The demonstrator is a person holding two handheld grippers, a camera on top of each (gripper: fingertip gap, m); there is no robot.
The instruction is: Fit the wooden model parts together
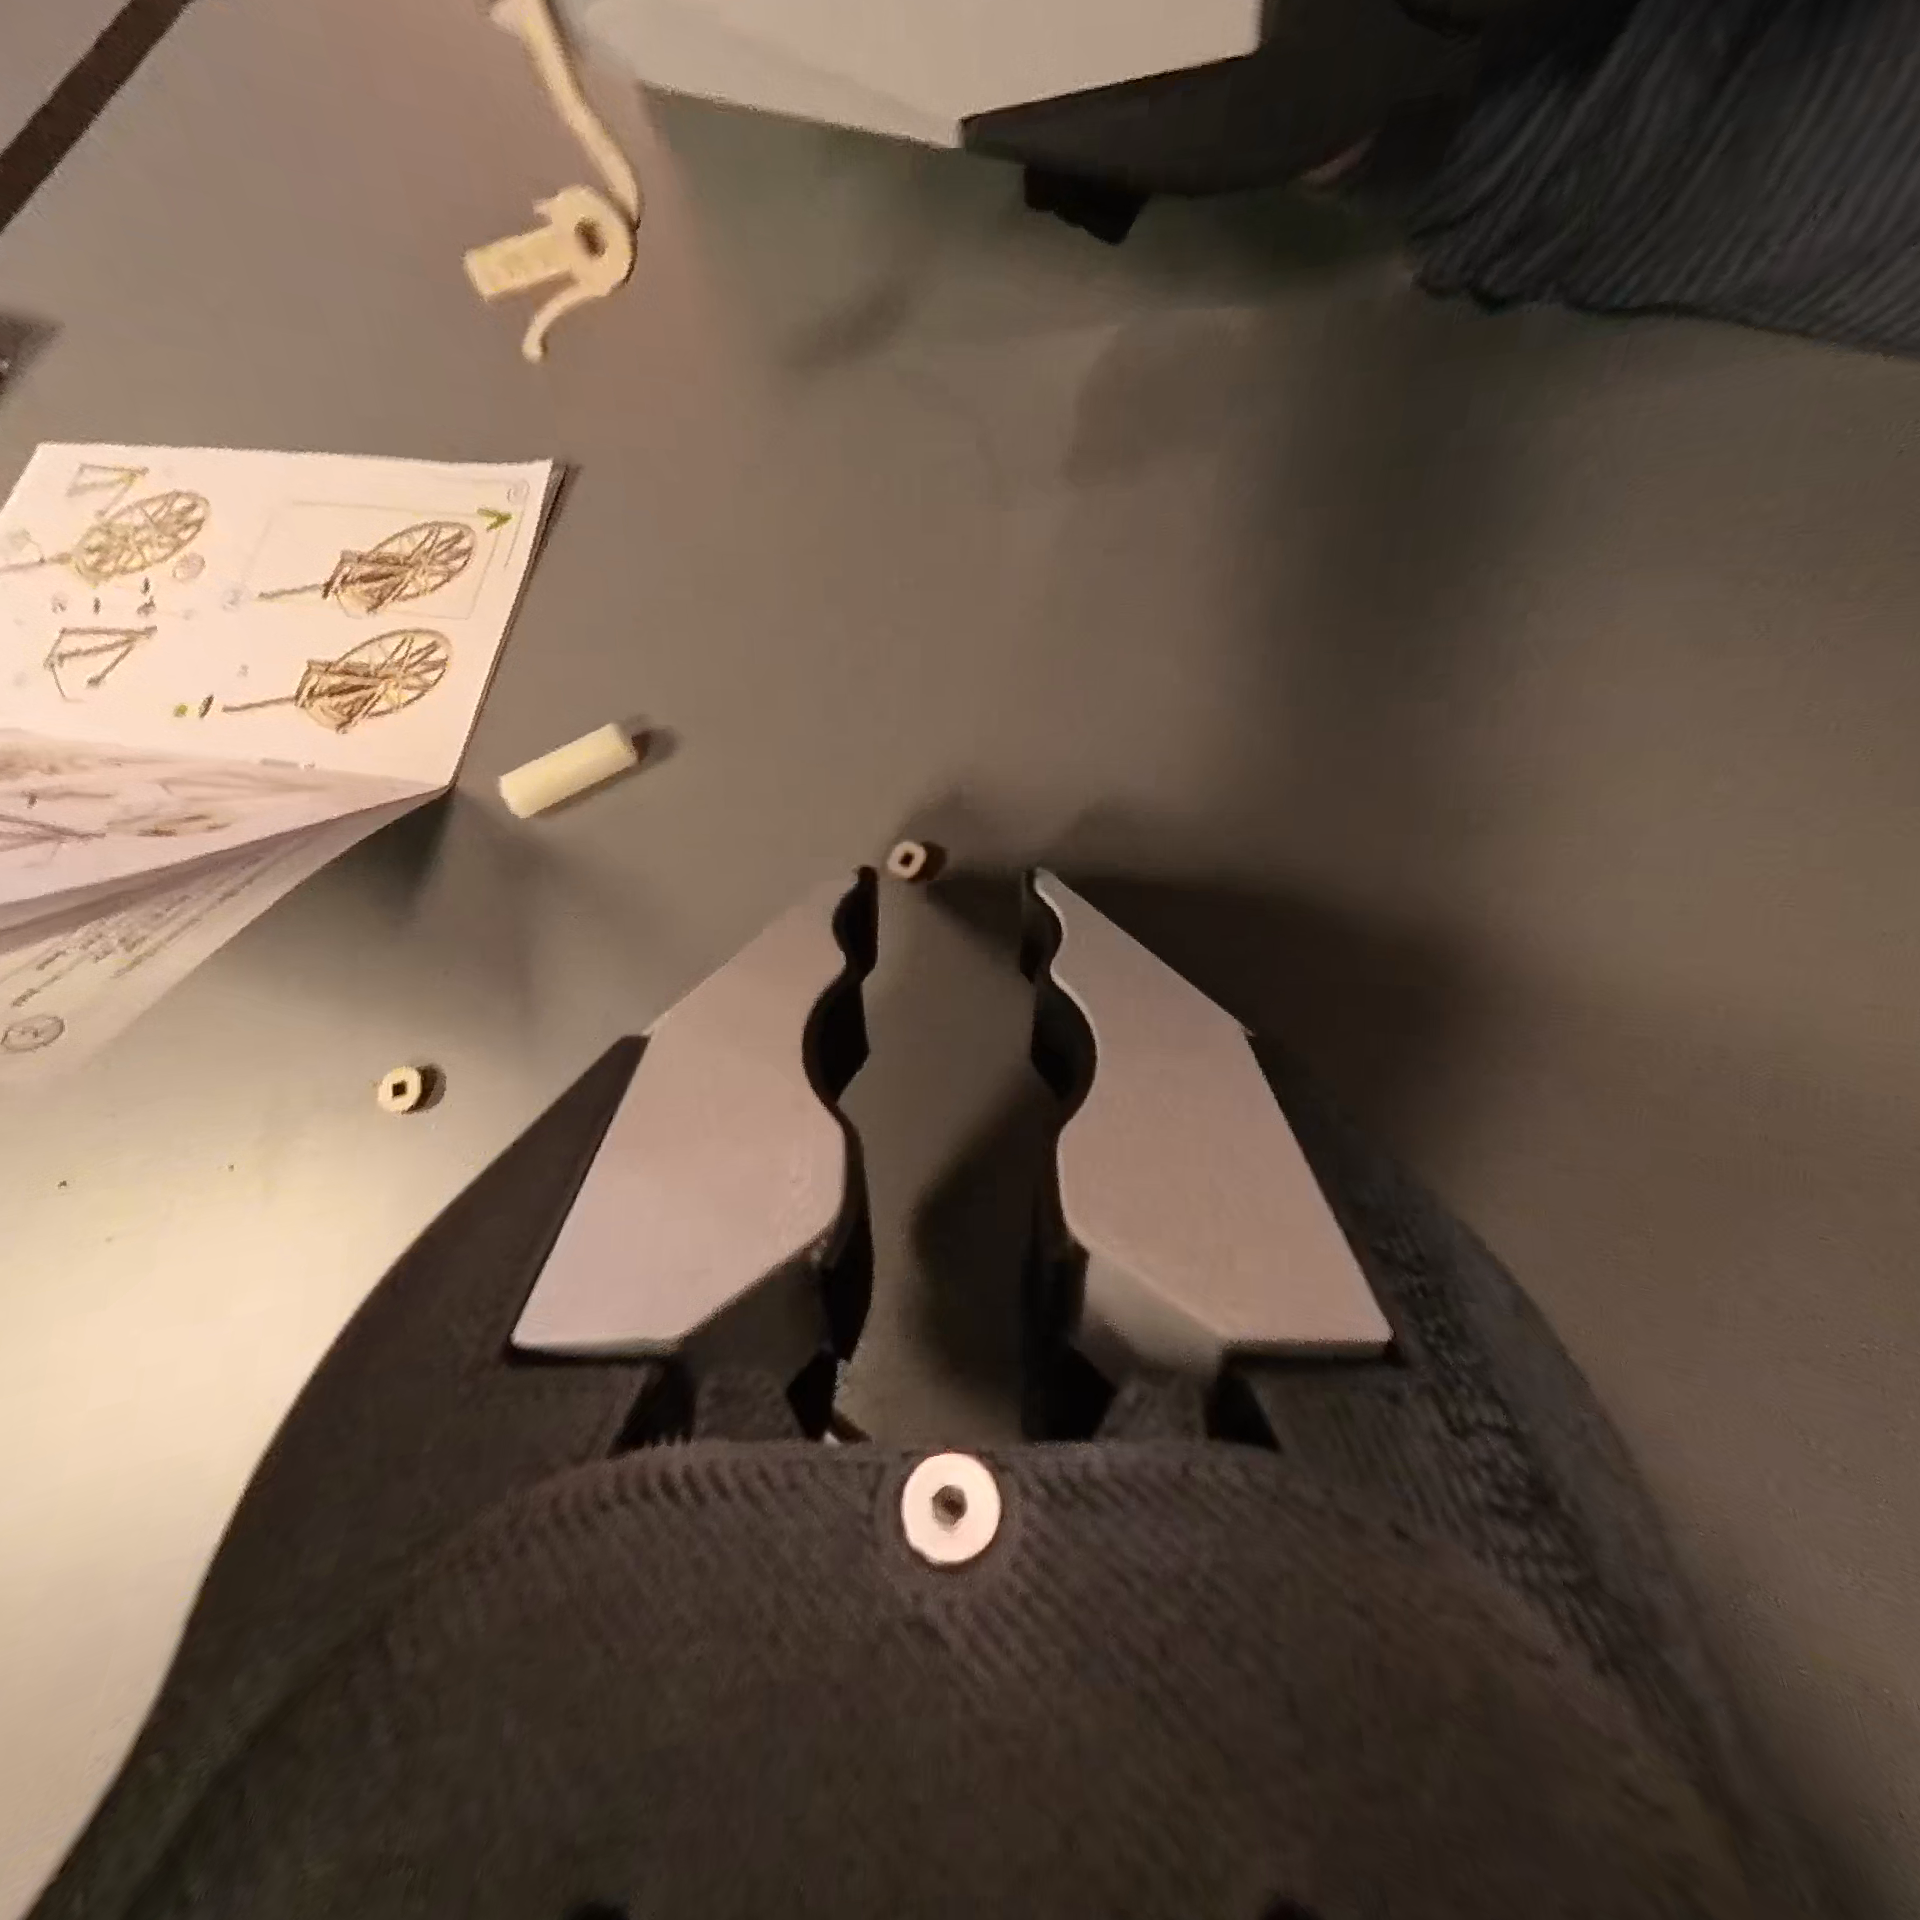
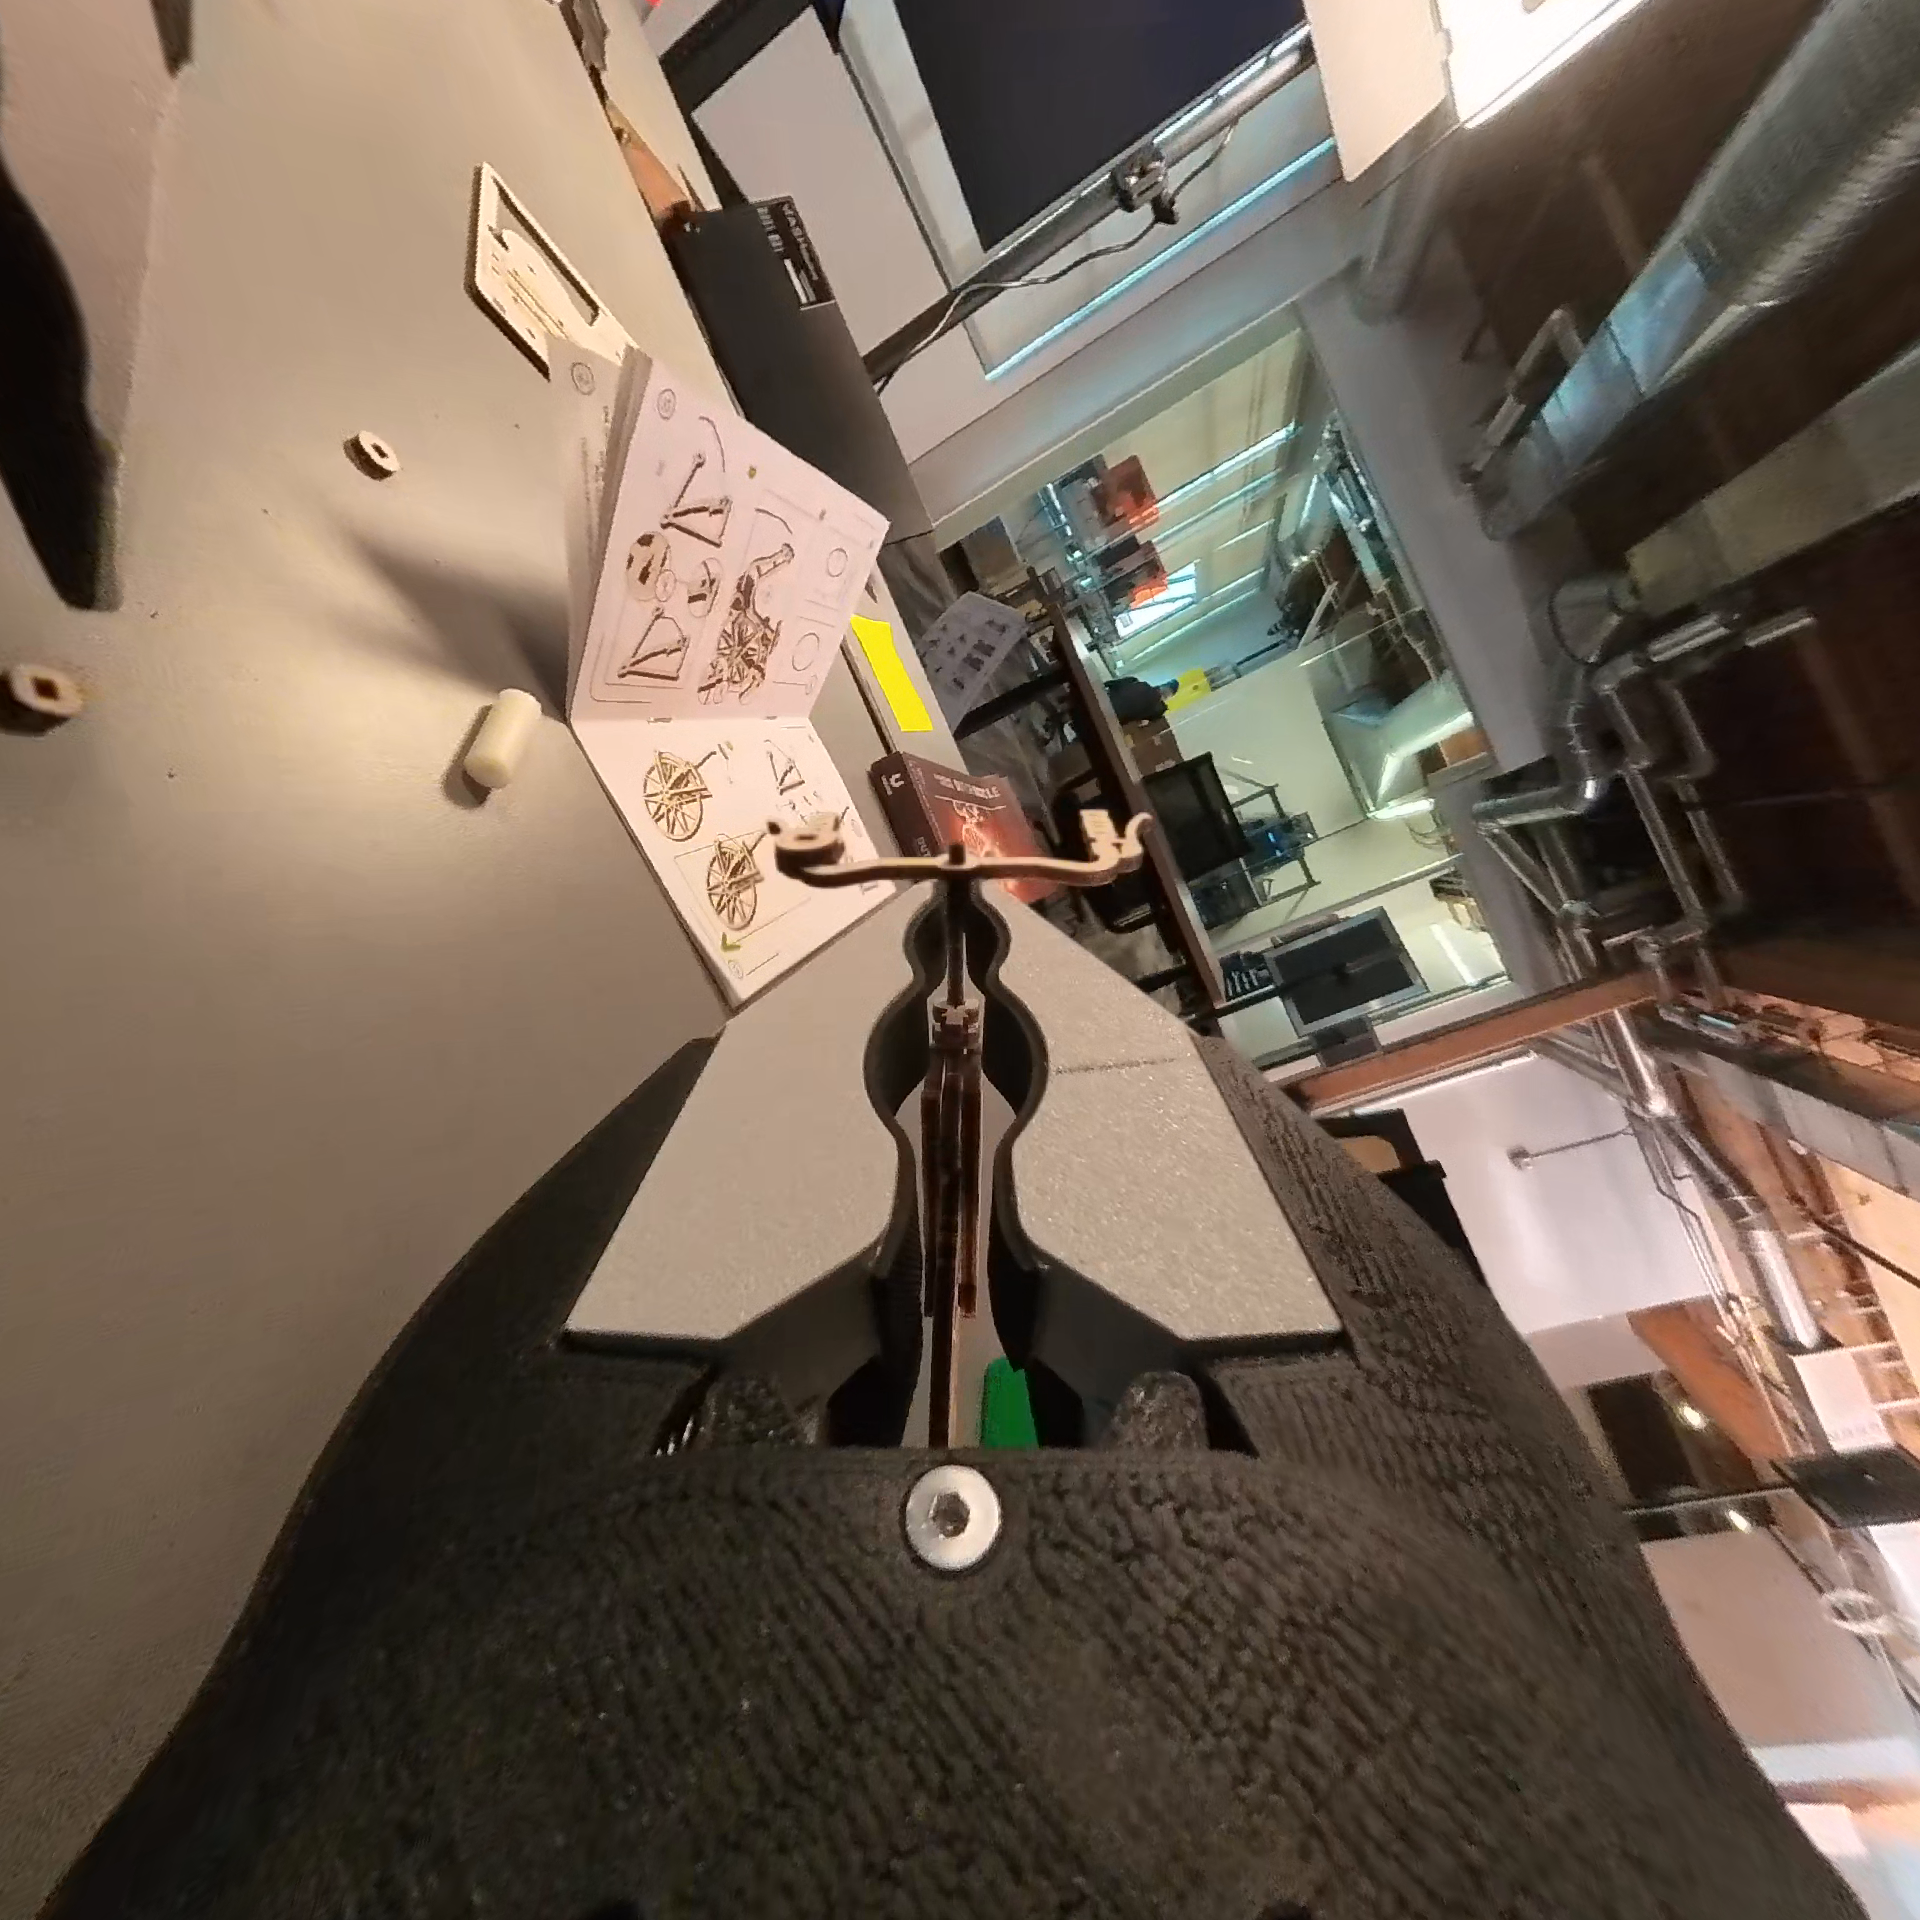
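My left gripper point(image 1: 951, 894) is open and empty, low over the grey table point(image 1: 1351, 727). A small wooden washer point(image 1: 914, 860) lies just beyond its fingertips. A second washer point(image 1: 408, 1089) and a pale wooden peg point(image 1: 571, 769) lie to the left. My right gripper point(image 2: 954, 914) is shut on a thin flat wooden model part point(image 2: 935, 868), seen edge-on, with a curved crossbar across its tip. It is held up off the table. One end of that crossbar point(image 1: 551, 249) shows at the top of the left wrist view. The peg point(image 2: 497, 748) and both washers point(image 2: 372, 454) point(image 2: 42, 698) also show in the right wrist view.
An open instruction booklet point(image 1: 260, 623) lies at the left, also in the right wrist view point(image 2: 707, 582). A punched-out wooden sheet point(image 2: 530, 281) lies beyond it, and a dark box point(image 2: 966, 821) stands past the table edge. A person's striped sleeve point(image 1: 1662, 156) is at top right. Left tips to right tips: about 15 centimeters. It is some 7 centimeters from my left tips to the peg point(image 2: 497, 748). Look for it in the left wrist view point(image 1: 588, 756) too.
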